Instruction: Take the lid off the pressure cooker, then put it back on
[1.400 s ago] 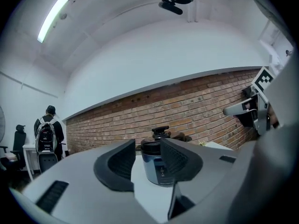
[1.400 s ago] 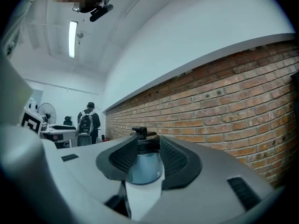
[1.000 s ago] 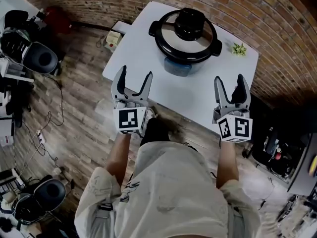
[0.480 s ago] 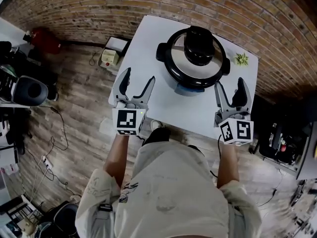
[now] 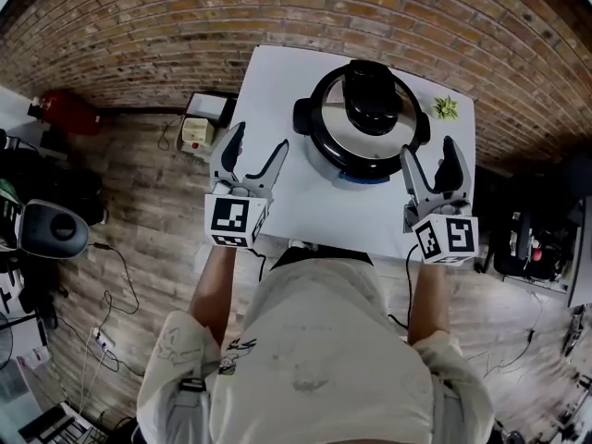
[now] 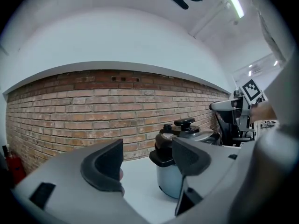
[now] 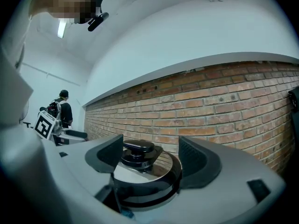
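Note:
The pressure cooker (image 5: 365, 123) stands on the white table (image 5: 277, 91), its silver lid (image 5: 388, 132) with a black knob (image 5: 372, 95) and black side handles seated on the pot. My left gripper (image 5: 252, 149) hovers open over the table's left part, apart from the cooker (image 6: 180, 169), which shows to the right of its jaws. My right gripper (image 5: 431, 160) is open just right of the pot, near the right handle; the lid (image 7: 140, 171) and knob (image 7: 138, 153) show beyond and between its jaws, untouched.
A small green plant (image 5: 447, 108) sits at the table's far right corner. A brick wall (image 5: 185, 26) runs behind the table. On the wooden floor at left lie a beige box (image 5: 196, 133), a red object (image 5: 67, 112), cables and a chair.
The cooker and table have come closer in the head view, between the two grippers. Both grippers now flank the pot, still open and empty.

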A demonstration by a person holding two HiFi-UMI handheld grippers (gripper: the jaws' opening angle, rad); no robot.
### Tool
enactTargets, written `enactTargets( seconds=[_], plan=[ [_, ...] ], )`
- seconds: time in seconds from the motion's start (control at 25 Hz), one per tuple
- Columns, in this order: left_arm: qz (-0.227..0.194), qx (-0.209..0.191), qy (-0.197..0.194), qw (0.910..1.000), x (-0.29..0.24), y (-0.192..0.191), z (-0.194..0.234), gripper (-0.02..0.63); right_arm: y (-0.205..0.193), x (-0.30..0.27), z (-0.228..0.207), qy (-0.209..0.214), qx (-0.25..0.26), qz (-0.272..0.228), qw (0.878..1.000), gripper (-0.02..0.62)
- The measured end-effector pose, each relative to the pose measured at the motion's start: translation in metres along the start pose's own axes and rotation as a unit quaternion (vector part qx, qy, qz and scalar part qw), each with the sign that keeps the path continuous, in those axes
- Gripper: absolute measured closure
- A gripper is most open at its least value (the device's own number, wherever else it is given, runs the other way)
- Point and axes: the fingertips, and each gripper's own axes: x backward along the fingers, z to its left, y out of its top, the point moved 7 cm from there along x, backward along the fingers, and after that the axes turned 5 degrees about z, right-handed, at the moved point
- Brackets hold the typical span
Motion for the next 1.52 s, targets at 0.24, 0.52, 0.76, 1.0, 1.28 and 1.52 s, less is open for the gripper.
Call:
enactTargets(
  seconds=[0.24, 0.52, 0.76, 1.0, 1.28, 1.52],
  plan=[
    [0.005, 0.017, -0.026, 0.9995, -0.021, -0.004, 0.004, 0.261, -0.001, -0.013, -0.003, 0.014, 0.018, -0.005, 1.000, 0.230],
    [0.026, 0.026, -0.098, 0.9945, -0.040, -0.007, 0.010, 0.262, 0.005, -0.036, -0.004, 0.053, 0.040, 0.006, 0.998, 0.230],
    [0.066, 0.119, -0.201, 0.9702, -0.060, -0.019, 0.021, 0.262, 0.029, -0.068, 0.007, 0.178, 0.180, 0.094, 0.963, 0.230],
    [0.090, 0.271, -0.270, 0.9196, -0.084, -0.036, 0.035, 0.276, 0.039, -0.101, 0.028, 0.294, 0.315, 0.233, 0.872, 0.233],
    [0.112, 0.421, -0.322, 0.8404, -0.109, -0.054, 0.035, 0.310, 0.034, -0.139, 0.031, 0.386, 0.359, 0.366, 0.767, 0.264],
    [0.127, 0.529, -0.366, 0.7548, -0.126, -0.066, 0.025, 0.368, 0.017, -0.164, 0.033, 0.414, 0.387, 0.487, 0.665, 0.299]
  ],
)
